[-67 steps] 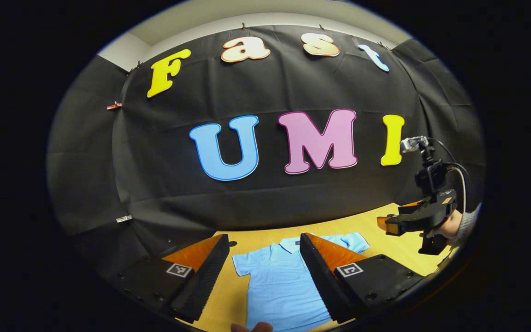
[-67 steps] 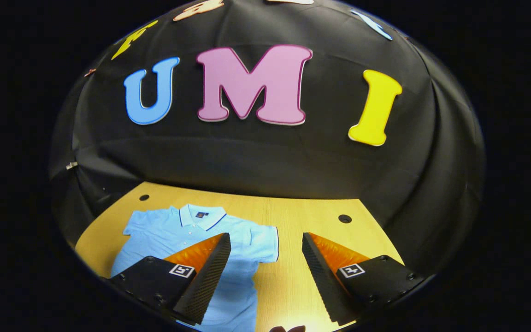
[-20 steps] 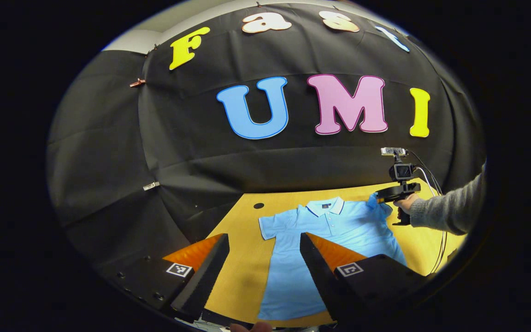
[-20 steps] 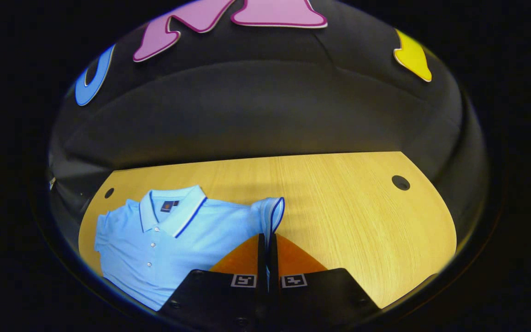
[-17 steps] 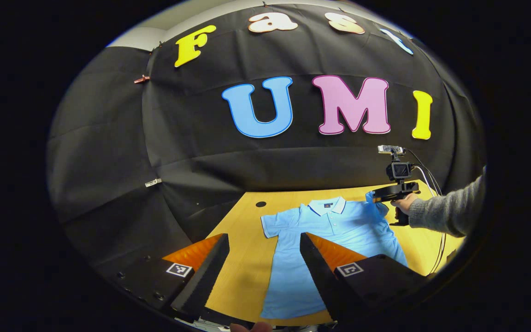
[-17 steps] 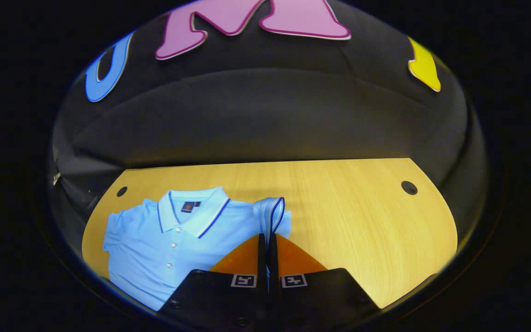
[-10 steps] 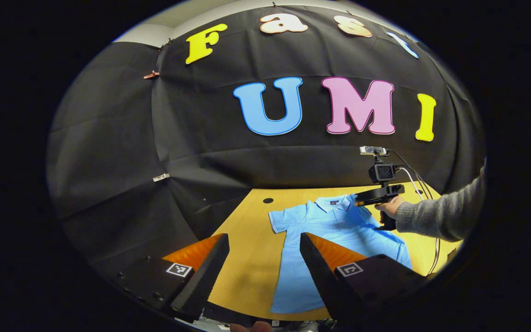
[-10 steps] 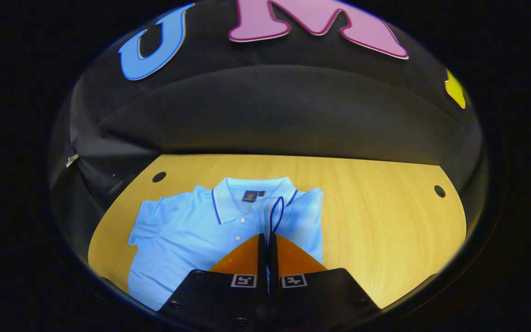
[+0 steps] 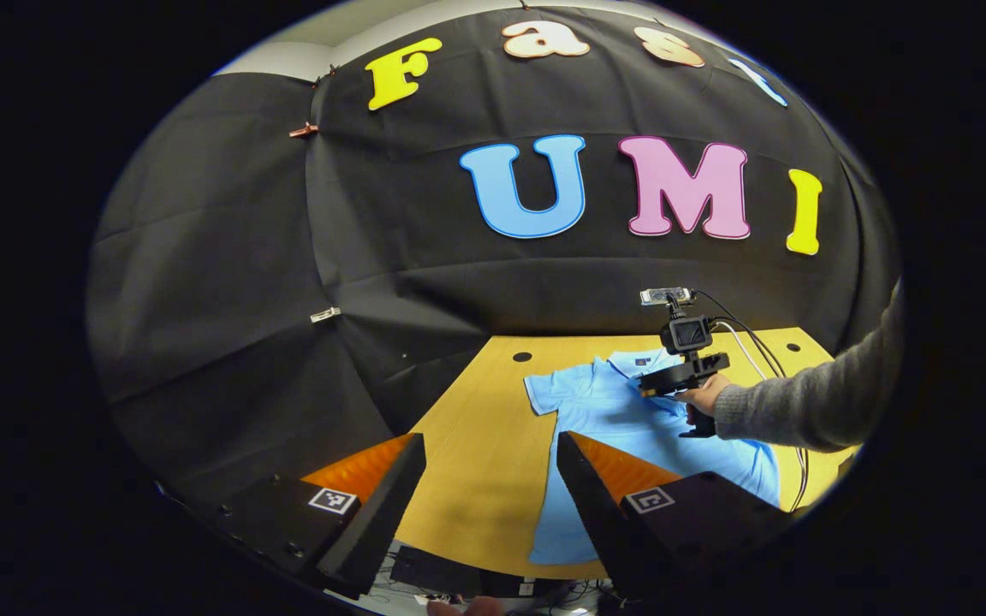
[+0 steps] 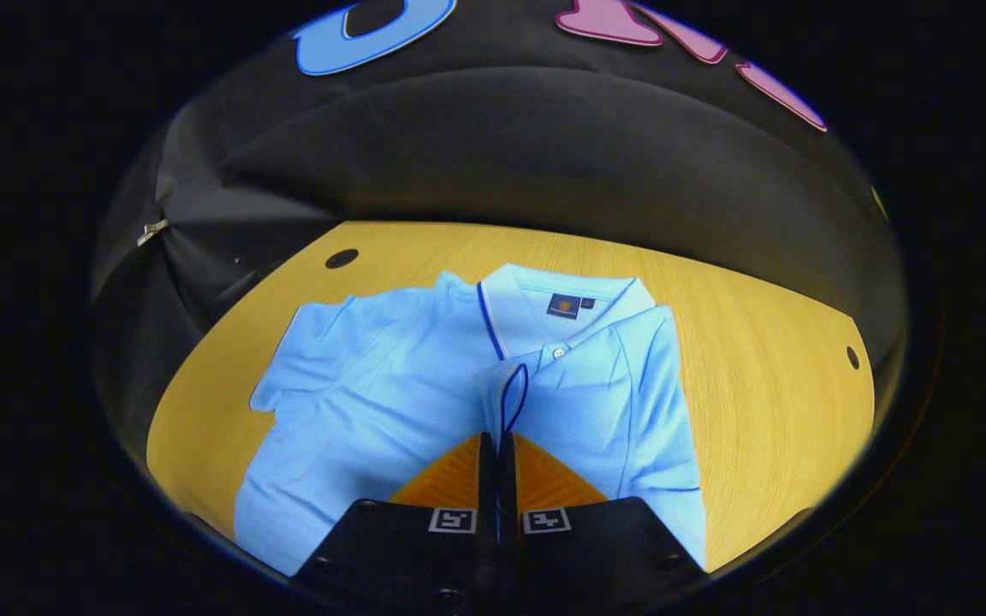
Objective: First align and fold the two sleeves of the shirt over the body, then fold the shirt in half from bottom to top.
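My right gripper [image 10: 497, 438] pinches the shirt's [image 10: 356, 402] sleeve cuff [image 10: 510, 395] (soft, light, limp); left gripper [image 9: 490, 449] gapes, empty.

Shirt [image 10: 373, 393] on table [image 10: 758, 359]; one sleeve [image 10: 604, 385] folded over body.

So the right gripper [image 10: 497, 445], which was wide open over the bare tabletop [image 10: 758, 368] a few seconds back, is now clamped on the right sleeve [image 10: 510, 389] cuff and has dragged it inward. A second ago that sleeve was still out past the polo shirt [image 10: 373, 385] side; now it's folded over the chest, just below the collar [image 10: 557, 304]. Meanwhile the left gripper [image 9: 489, 479] has backed off toward the table's left front edge, off the shirt.
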{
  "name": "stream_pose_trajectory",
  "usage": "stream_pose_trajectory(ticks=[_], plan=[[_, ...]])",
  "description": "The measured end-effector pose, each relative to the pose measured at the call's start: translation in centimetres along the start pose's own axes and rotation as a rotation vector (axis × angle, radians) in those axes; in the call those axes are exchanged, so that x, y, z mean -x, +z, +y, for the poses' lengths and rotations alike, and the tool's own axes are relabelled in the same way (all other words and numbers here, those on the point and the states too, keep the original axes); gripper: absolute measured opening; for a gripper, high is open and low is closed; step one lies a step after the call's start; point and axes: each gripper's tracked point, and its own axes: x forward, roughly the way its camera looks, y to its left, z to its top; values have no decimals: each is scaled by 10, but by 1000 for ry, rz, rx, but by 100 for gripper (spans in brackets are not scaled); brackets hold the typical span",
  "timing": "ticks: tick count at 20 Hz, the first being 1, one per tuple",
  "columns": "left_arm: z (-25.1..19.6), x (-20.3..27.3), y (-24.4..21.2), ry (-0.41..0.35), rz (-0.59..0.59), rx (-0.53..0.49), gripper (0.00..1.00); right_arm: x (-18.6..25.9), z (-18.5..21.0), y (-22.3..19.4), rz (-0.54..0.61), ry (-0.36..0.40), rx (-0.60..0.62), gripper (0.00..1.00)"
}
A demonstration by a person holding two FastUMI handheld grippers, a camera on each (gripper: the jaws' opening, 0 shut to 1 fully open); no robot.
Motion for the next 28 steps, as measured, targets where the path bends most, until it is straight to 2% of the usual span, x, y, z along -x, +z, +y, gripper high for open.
stream_pose_trajectory(ticks=[4, 7, 10, 12, 13, 14, 15, 17, 18, 19, 21, 24, 28], plan=[[2, 2, -3, 3, 4, 7, 98, -3, 1, -5, 8, -5, 8, 5], [1, 1, -3, 2, 3, 10, 98, -3, 4, -8, 12, 4, 3, 15], [1, -2, -2, 5, 3, 13, 98, -2, 7, -8, 11, 14, -3, 15], [1, -2, -3, 5, 6, 15, 98, -2, 10, -7, 11, 25, -19, 23], [0, -3, -5, 5, 6, 15, 98, -1, 12, -8, 11, 32, -27, 36], [0, -4, -4, 5, 7, 15, 98, -1, 15, -8, 9, 40, -31, 36], [0, -4, -4, 5, 5, 15, 98, -1, 17, -8, 6, 43, -28, 52], [0, -6, -3, 5, 5, 15, 98, 1, 24, -6, -7, 64, -27, 58], [1, -7, -3, 4, 5, 16, 98, 3, 28, -4, -21, 78, -29, 65], [1, -10, -4, 6, 7, 14, 98, 4, 29, -2, -36, 82, -24, 87], [1, -12, -3, 7, 8, 11, 98, 12, 29, 8, -92, 77, -12, 96], [1, -18, -3, 3, 9, 3, 98, 38, 29, 40, -230, 77, 4, 95], [-9, -35, 1, -28, 5, -5, 98, 111, 26, 84, -421, 83, 24, 95]])
